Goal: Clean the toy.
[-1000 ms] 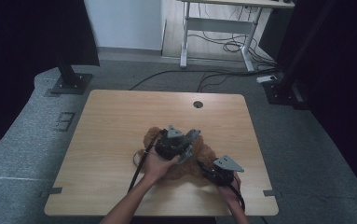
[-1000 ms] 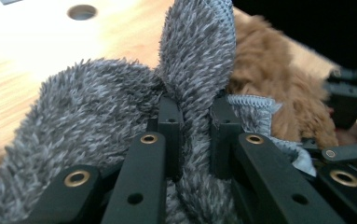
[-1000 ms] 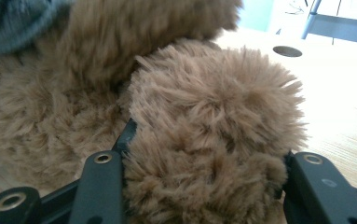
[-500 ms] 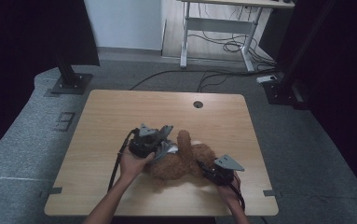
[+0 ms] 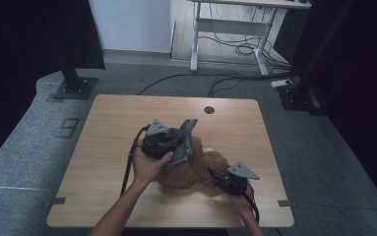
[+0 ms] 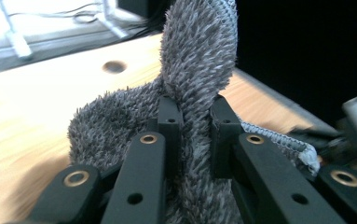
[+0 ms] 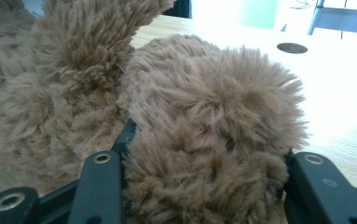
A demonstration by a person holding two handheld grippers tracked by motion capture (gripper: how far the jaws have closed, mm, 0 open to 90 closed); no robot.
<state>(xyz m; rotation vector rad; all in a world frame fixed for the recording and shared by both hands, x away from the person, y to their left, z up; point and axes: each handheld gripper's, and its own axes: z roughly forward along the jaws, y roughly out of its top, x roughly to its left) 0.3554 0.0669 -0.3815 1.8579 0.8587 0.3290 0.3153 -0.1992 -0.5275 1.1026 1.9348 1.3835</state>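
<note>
A brown plush toy [image 5: 196, 173] lies on the wooden table [image 5: 117, 118], right of the middle and toward the near edge. My left gripper [image 5: 182, 143] is lifted just over the toy's left side, shut on a fuzzy grey cloth [image 5: 187, 140] that sticks up and hangs from it. In the left gripper view the grey cloth [image 6: 199, 56] is pinched between the jaws of the left gripper [image 6: 192, 116]. My right gripper [image 5: 216, 176] is low at the toy's right end, shut on a rounded limb of the plush toy [image 7: 204, 107]; the fur bulges between the right gripper [image 7: 209, 154] jaws.
A round cable hole [image 5: 209, 109] sits near the table's far edge. Behind the table stand a white desk frame [image 5: 230, 29] with loose cables, a black stand base [image 5: 73, 88] at the left and another [image 5: 299, 96] at the right. Dark curtains flank both sides.
My left hand has swung left off the toy and risen, carrying the grey cloth up with it. The right gripper and the toy's near end have stayed put.
</note>
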